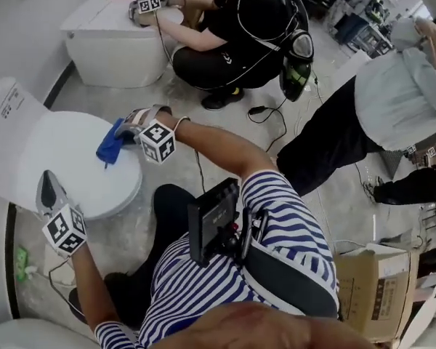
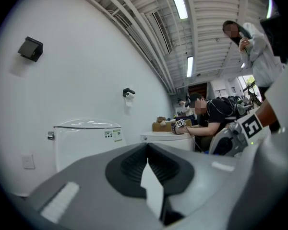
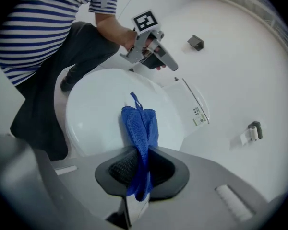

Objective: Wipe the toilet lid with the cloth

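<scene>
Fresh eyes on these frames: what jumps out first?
The blue cloth stands out most, pinched in the right gripper over the white toilet lid at the left of the head view. The left gripper is shut on nothing, at the lid's near edge. Behind, a person in black crouches at a second toilet.

Head view looks steeply down on toilet lid (image 1: 58, 151); right gripper view shares it, close; left faces wall (image 2: 86, 47).

The toilet lid (image 1: 65, 151) lay bare except under the blue cloth (image 1: 110, 145); the left gripper (image 1: 48, 184) crowded its rim, the cistern (image 1: 3, 111) stood behind.
</scene>
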Demonstrator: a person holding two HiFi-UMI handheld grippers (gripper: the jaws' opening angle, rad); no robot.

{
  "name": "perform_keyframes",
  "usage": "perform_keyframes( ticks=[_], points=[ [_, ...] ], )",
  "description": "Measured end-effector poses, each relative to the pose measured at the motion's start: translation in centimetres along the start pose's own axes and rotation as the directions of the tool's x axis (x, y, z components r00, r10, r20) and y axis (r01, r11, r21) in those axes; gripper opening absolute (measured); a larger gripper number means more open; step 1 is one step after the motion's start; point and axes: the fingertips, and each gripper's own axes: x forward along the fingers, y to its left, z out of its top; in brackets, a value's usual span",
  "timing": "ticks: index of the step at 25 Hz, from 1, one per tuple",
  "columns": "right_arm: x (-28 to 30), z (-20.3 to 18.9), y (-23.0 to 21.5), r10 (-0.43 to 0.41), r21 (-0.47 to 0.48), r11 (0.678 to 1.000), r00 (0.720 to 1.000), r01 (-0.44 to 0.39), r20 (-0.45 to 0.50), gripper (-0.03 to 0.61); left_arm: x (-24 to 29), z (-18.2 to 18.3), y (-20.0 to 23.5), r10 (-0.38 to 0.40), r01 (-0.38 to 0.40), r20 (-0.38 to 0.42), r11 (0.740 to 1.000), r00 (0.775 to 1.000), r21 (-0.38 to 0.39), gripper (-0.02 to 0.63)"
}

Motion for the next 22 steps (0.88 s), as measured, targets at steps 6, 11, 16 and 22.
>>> perform_keyframes(
  ticks=[6,11,16,22],
  points=[
    [-2.5,4.1,-2.5,-0.174,0.205,0.967,0.981,0.154,0.081,0.049,-0.2,0.1,-0.5,0.014,-0.014,-0.011,1.0,1.0,-0.009,0.003],
    [-4.8,7.8,-6.3,-0.353,0.413,0.869,0.926,0.273,0.132,0.049,0.2,1.0,-0.7,0.022,-0.022,0.006,1.0,1.0,-0.006,0.003],
    [-5.7,9.2,-10.2,-0.545,0.716,0.621,0.833,0.32,0.1,0.051,0.4,1.2,0.0,0.044,-0.044,0.017,0.999,0.999,-0.008,0.003],
    [-6.2,9.8,-12.2,-0.694,0.928,0.29,0.719,0.234,0.036,0.051,0.3,1.8,-0.1,0.048,-0.048,0.039,0.999,0.998,-0.009,0.003]
  ],
)
